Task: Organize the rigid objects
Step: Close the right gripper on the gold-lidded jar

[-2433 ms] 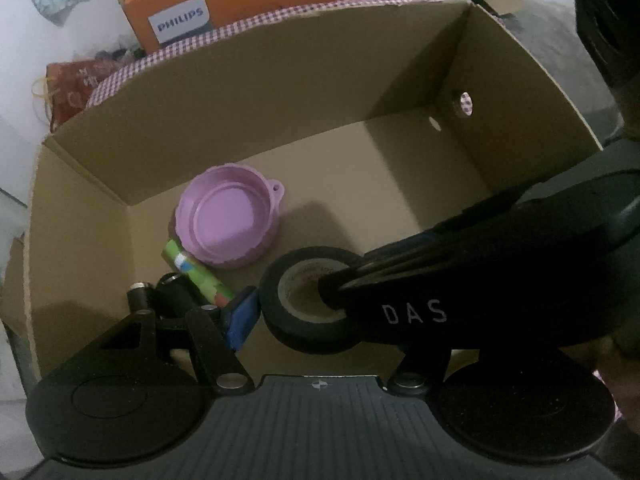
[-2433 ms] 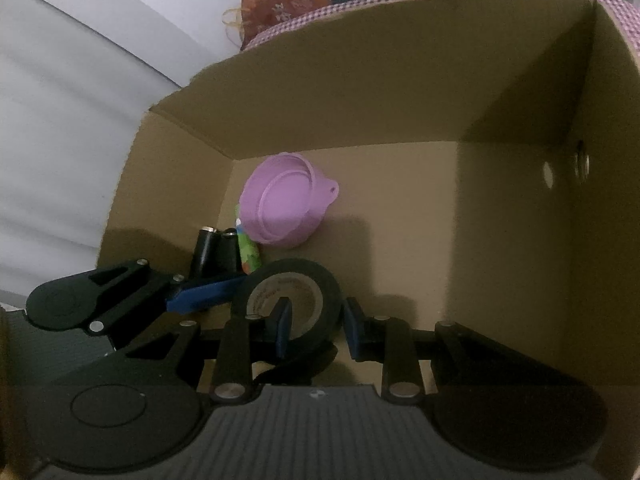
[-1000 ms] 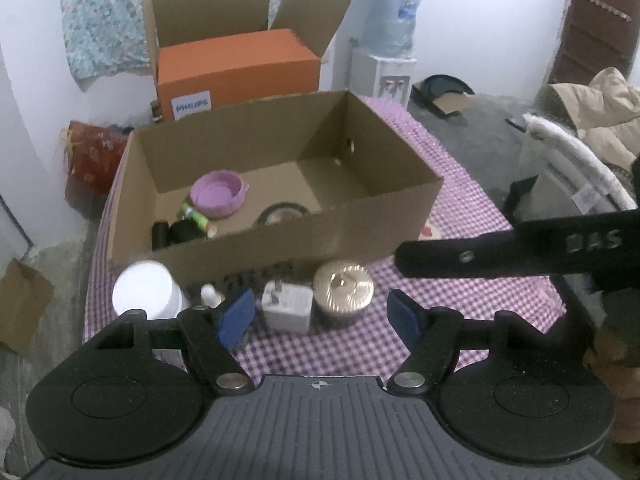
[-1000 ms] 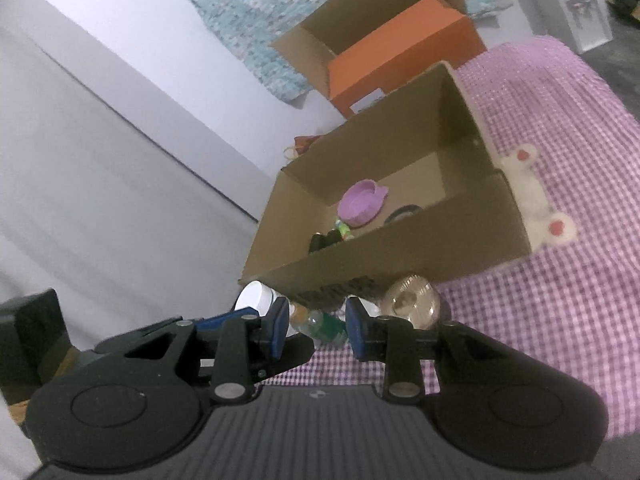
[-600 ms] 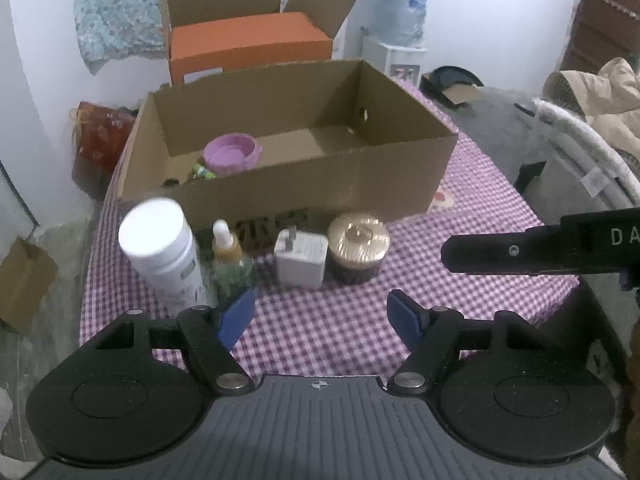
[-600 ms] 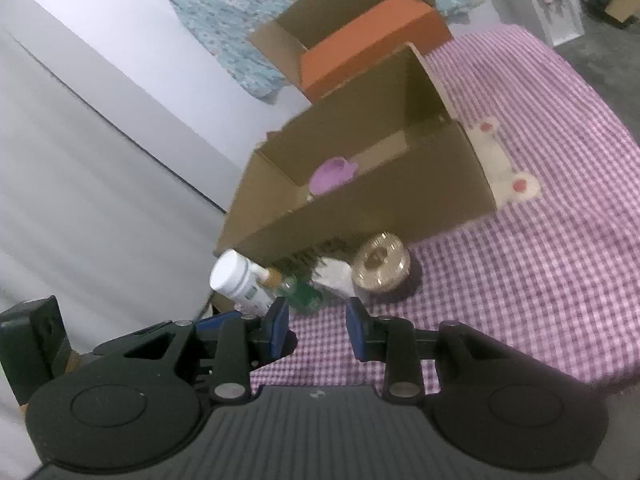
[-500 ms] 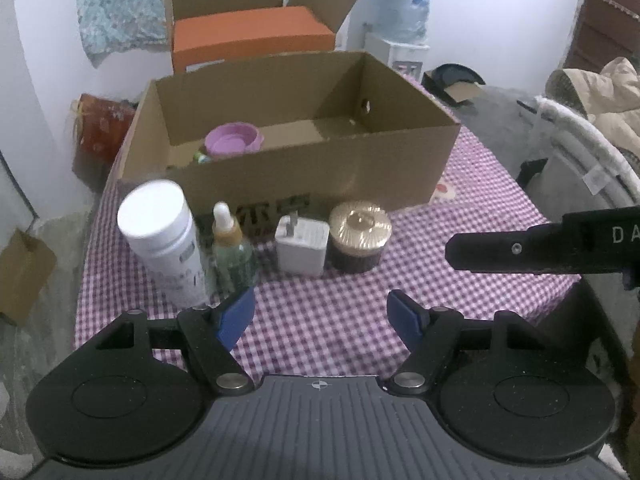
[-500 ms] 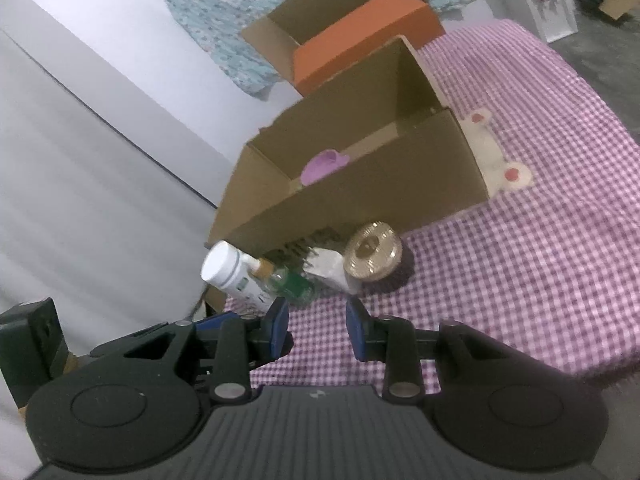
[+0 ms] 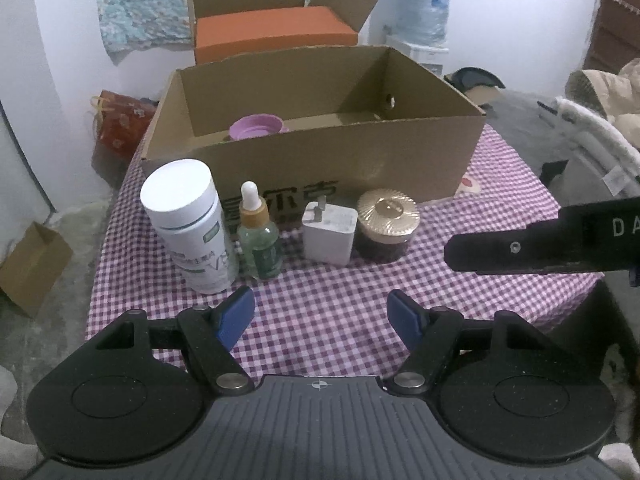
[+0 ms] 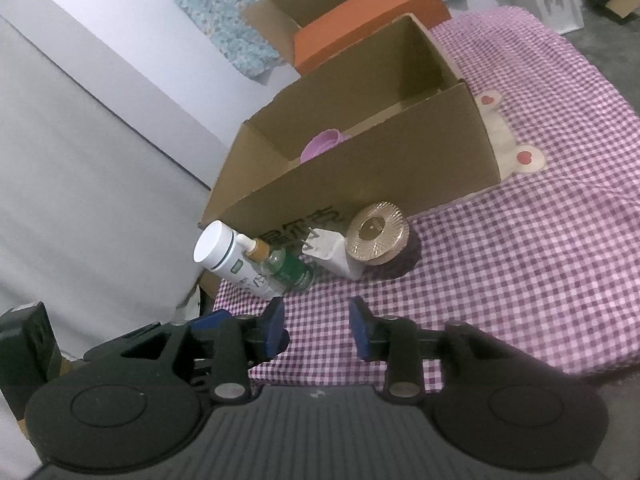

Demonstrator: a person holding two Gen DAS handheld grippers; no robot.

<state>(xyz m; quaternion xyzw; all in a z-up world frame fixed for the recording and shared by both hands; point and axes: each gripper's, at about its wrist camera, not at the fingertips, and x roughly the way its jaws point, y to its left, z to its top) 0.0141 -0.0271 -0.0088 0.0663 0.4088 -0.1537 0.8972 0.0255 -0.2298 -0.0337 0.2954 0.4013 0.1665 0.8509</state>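
1. Standing in a row before the box (image 9: 320, 152) on the checked counter (image 9: 328, 292): white bottle (image 9: 188, 228), dropper bottle (image 9: 259, 240), charger (image 9: 329, 234), gold-lidded jar (image 9: 386, 224).
2. Left tongs (image 9: 322, 318) hang apart and empty, short of the row, facing the charger.
3. Right tongs (image 10: 316, 326) are opening with nothing between them, near the dropper bottle (image 10: 286, 270) and charger (image 10: 332, 254).
4. A purple lid (image 9: 256, 126) lies inside the box.

Orange box (image 9: 276, 28) in open carton, water jug (image 9: 420, 4), patterned cloth (image 9: 140, 8) on white wall behind.
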